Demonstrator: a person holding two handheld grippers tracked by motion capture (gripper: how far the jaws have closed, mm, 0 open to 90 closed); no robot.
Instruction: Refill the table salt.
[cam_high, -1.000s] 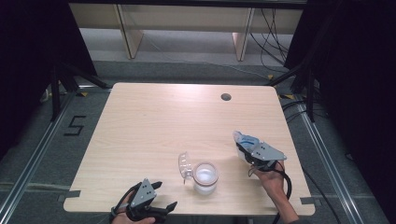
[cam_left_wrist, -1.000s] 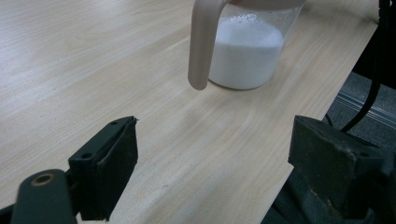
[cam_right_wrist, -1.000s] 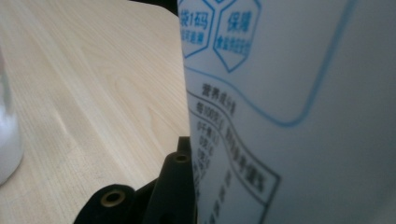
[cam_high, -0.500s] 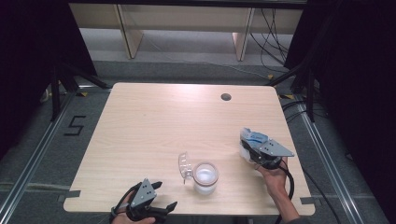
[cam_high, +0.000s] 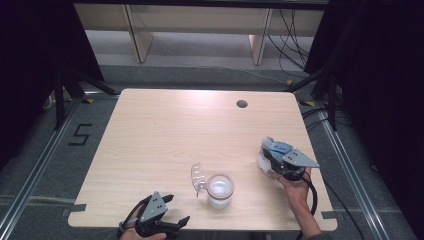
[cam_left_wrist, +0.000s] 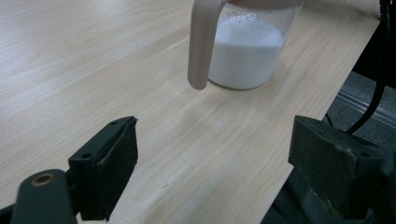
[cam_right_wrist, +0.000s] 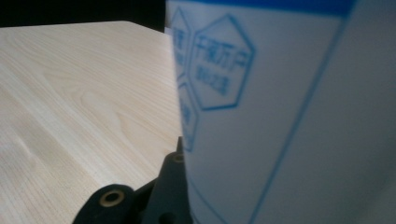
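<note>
The right hand-held gripper (cam_high: 270, 161) is clamped on a white packet with blue print (cam_high: 273, 155), held near the right edge of the counter (cam_high: 165, 135); in the right gripper view the packet (cam_right_wrist: 289, 116) sits pressed against the one jaw that can be seen. The hand (cam_high: 295, 182) reaches in from the near edge, forearm angled up the counter. Well apart to its left stands a clear measuring cup (cam_high: 220, 190), partly filled with white powder (cam_left_wrist: 243, 51), its handle (cam_left_wrist: 201, 42) turned left. The left hand-held gripper (cam_high: 175, 212) rests at the near edge, jaws spread wide and holding nothing, pointing at the cup.
</note>
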